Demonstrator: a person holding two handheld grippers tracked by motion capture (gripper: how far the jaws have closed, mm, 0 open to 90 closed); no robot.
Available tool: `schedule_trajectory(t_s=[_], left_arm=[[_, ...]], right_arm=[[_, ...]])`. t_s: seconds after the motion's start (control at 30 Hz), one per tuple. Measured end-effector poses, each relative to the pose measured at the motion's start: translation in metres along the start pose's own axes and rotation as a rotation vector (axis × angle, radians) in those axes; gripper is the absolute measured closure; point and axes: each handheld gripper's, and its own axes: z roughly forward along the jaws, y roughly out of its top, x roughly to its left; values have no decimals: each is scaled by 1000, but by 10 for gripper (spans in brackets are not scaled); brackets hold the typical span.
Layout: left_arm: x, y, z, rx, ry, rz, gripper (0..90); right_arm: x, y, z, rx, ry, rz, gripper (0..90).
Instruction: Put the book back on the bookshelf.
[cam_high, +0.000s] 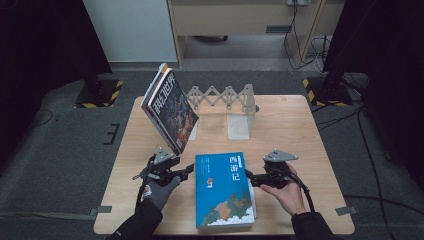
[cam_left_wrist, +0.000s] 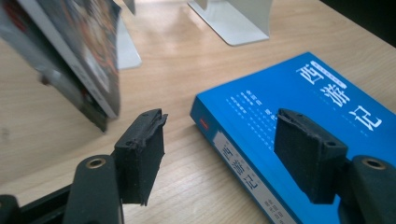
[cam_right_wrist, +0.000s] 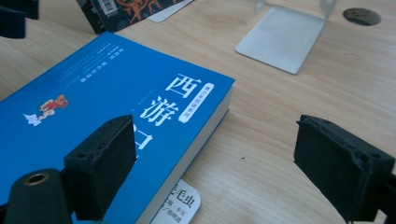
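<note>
The blue book (cam_high: 224, 189) lies flat at lower centre of the table (cam_high: 295, 125), a thin booklet peeking from under it. Both grippers flank it, left gripper (cam_high: 191, 170) and right gripper (cam_high: 248, 176) gaping, nothing held (magazines (cam_high: 169, 107) lean upper left). The approach looks in hand; next, each must straddle an edge and pinch.

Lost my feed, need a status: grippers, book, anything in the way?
Left gripper and right gripper open, flanking the blue book. Book flat on the table, not gripped. Leaning magazines close behind the left gripper.
</note>
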Motion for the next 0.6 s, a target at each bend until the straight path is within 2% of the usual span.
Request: schedule_trajectory(t_s=[0.23,0.37,0.43,0.6], left_arm=[[0,-6,13,56,-30,-21,300],[0,-8,19,78,-37,-21,285],[-1,-9,22,93,-38,-7,285],[-3,-10,29,93,-66,-9,271]], right_arm=[[7,-7,9,35,32,-2,129],[9,-12,12,52,43,8,129],[9,-13,13,57,43,6,130],[11,-18,16,77,63,8,131]])
